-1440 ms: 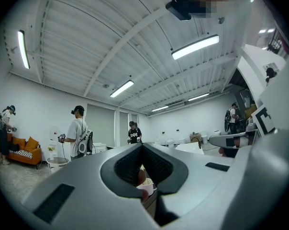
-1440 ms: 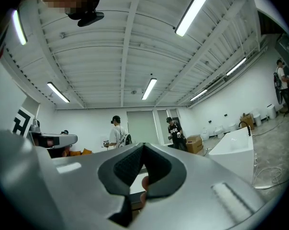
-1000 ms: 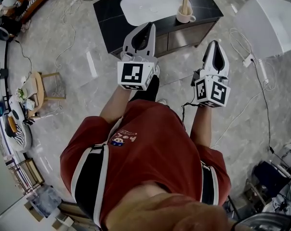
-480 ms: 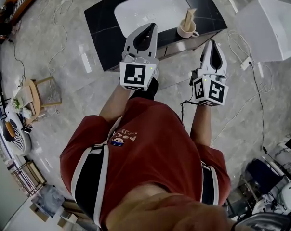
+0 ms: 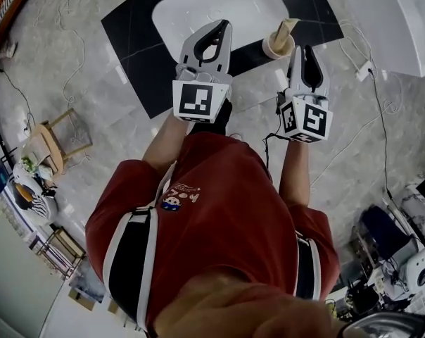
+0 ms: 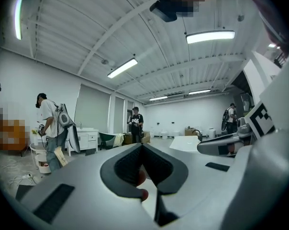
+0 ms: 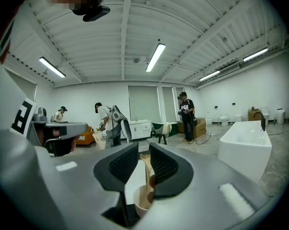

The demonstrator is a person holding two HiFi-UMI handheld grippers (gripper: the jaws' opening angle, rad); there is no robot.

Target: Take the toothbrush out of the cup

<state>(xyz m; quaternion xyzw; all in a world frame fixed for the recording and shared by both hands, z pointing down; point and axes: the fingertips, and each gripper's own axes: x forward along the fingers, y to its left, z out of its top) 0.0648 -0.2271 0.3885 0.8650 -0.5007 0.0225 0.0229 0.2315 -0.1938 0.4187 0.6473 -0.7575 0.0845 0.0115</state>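
Nearest the camera is the person's red shirt, with both arms reaching forward toward the cup. The left gripper is held to the left of the cup and well apart from it. Its jaws are pressed together with nothing between them, and its tips lie over the front edge of the white basin. The right gripper is just beside the cup on its near right side. Its jaws have just been opening and now stand apart. In the right gripper view the toothbrush shows through the gap between them, but neither pad presses on it. The toothbrush stands upright in the cup, leaning slightly, with its pale top rising above the rim. The cup rests on the black counter, just to the right of the basin and near the counter's front edge. Further off to the right of the cup, a white tub sits on the grey floor. Far beyond the cup, several people stand in a large white hall.
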